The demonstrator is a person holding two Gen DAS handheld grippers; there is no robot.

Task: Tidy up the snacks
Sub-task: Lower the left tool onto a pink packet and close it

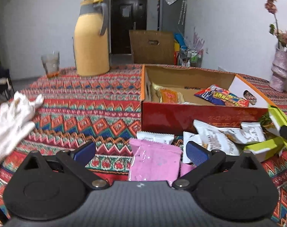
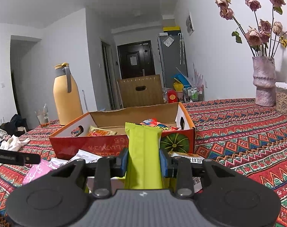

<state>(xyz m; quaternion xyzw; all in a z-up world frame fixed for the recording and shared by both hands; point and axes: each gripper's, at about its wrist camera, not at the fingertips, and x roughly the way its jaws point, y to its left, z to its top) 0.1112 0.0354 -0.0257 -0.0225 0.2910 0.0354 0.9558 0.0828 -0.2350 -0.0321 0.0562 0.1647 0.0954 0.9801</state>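
The left claw hangs with blue pads spread apart over a pink packet lying flat just ahead. The right claw is clamped on a plain lime-green packet, its long axis pointing ahead toward the cardboard box on the desk.

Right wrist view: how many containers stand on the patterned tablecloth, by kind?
Yellow thermos jug: 1
Clear drinking glass: 1
Open red cardboard box: 1
Pink ceramic vase: 1
Clear plastic storage jar: 1
Total: 5
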